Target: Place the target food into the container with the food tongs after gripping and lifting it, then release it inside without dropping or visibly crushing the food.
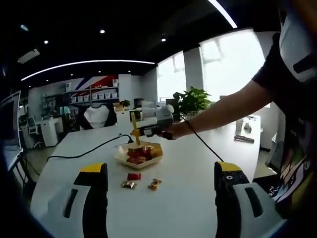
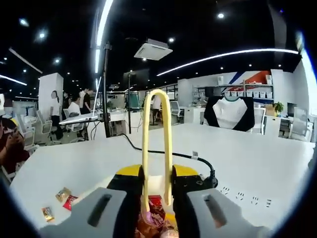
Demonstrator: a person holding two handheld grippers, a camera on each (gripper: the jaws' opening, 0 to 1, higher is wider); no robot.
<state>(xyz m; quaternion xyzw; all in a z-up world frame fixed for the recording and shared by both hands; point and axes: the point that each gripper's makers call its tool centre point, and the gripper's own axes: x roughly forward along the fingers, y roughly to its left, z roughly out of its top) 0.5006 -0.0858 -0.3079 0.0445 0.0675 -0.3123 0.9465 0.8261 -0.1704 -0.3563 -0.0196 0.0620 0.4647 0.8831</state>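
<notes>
A pale yellow dish (image 1: 148, 159) sits mid-table with wrapped snacks piled in it. In front of it lie three loose snacks: a red one (image 1: 133, 176), a gold one (image 1: 129, 184) and an orange one (image 1: 154, 184). My right gripper (image 1: 148, 131) is over the dish, shut on yellow food tongs (image 1: 134, 129) whose tips point down into the pile. In the right gripper view the tongs (image 2: 167, 144) loop up between my right gripper's (image 2: 157, 174) jaws, with the dish's snacks (image 2: 154, 218) just below. The tong tips are hidden. My left gripper (image 1: 161, 171) hangs open, short of the loose snacks.
A black cable (image 1: 89, 148) runs across the white table (image 1: 188, 193) to a power strip (image 2: 204, 179) near the dish. The three loose snacks (image 2: 63, 198) show at lower left. A person's arm (image 1: 223, 111) reaches in from the right. Chairs, desks and people stand beyond the table.
</notes>
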